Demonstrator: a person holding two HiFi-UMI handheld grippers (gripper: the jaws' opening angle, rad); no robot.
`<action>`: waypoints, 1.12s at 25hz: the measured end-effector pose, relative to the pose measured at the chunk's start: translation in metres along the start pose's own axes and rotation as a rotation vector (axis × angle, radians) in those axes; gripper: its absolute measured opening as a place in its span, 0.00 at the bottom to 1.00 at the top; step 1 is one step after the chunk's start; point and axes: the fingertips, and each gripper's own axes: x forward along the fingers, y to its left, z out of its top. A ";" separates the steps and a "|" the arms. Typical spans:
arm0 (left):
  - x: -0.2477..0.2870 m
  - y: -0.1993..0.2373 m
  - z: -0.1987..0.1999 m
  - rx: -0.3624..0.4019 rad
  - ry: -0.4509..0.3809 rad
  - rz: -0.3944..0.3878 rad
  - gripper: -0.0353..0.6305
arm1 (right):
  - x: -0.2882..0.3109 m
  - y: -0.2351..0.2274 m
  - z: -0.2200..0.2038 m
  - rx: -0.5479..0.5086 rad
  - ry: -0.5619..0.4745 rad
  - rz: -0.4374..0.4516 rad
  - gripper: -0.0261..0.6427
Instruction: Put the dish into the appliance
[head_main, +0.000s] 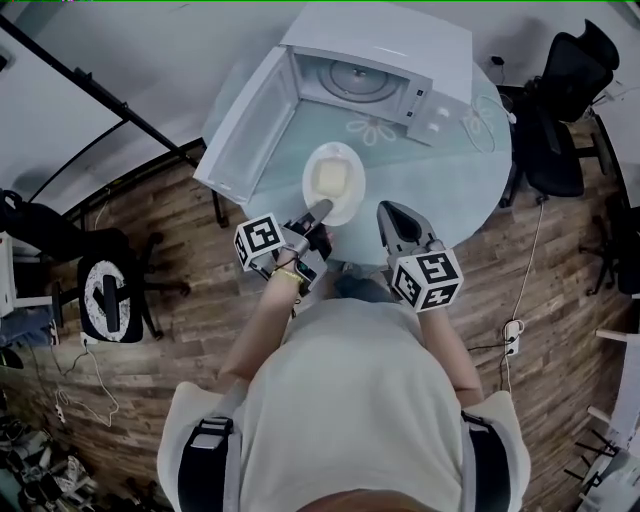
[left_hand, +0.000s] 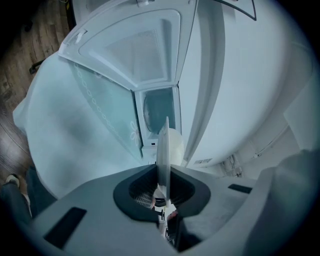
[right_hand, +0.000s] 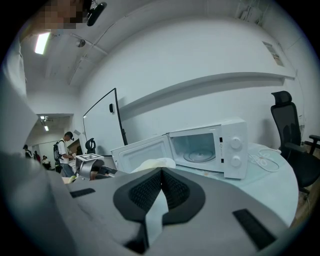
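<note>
A white dish (head_main: 334, 180) with a pale yellow portion on it hangs over the round glass table (head_main: 450, 180), just in front of the white microwave (head_main: 390, 60). The microwave door (head_main: 245, 125) stands swung open to the left, and the glass turntable (right_hand: 199, 155) shows inside. My left gripper (head_main: 320, 208) is shut on the dish's near rim. In the left gripper view the dish (left_hand: 162, 150) stands edge-on between the jaws of my left gripper (left_hand: 162, 185). My right gripper (head_main: 388, 212) hovers to the right of the dish, jaws shut and empty. The right gripper view shows this gripper (right_hand: 161, 172), with the dish (right_hand: 155, 164) beyond it.
A white cable (head_main: 480, 125) lies on the table right of the microwave. Black office chairs (head_main: 560, 110) stand at the right and a black stool (head_main: 110, 295) on the wooden floor at the left. A person (right_hand: 65, 150) stands far off.
</note>
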 end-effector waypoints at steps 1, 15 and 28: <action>0.005 0.000 0.003 -0.006 -0.006 0.001 0.11 | 0.004 -0.005 0.003 0.000 0.000 0.006 0.05; 0.087 0.003 0.046 -0.018 -0.057 0.020 0.11 | 0.046 -0.063 0.015 -0.046 0.043 0.088 0.05; 0.164 0.014 0.097 -0.066 -0.053 0.026 0.11 | 0.069 -0.096 0.014 -0.032 0.076 0.122 0.05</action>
